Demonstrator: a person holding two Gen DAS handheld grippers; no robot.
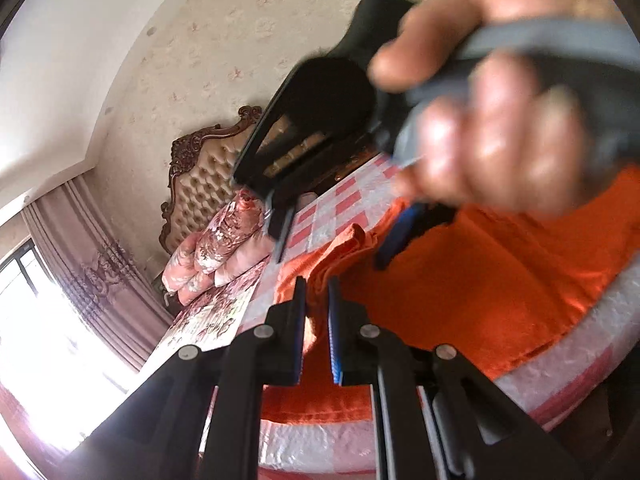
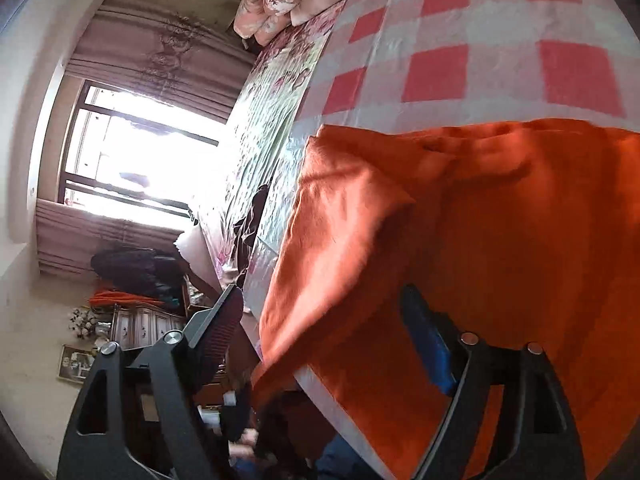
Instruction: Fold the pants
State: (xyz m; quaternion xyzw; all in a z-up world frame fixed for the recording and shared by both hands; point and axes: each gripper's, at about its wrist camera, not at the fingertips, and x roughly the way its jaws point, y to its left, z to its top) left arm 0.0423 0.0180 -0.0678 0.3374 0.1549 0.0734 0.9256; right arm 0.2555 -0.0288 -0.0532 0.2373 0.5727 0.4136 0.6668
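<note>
Here the left tongs (image 1: 316, 292) pinch the orange pants (image 2: 480, 220), seemingly lengthwise along the bed's edge; right tongs (image 2: 320, 300) gape empty.

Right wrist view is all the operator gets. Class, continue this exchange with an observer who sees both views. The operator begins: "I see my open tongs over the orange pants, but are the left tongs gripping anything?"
Observer: Yes. The left tongs are shut on a bunched fold of the orange pants.
Operator: How do my right tongs sit relative to that fold?
Observer: The right tongs, held by a hand, hang open just beyond the pinched fold, above the pants, with nothing between their pads.
</note>
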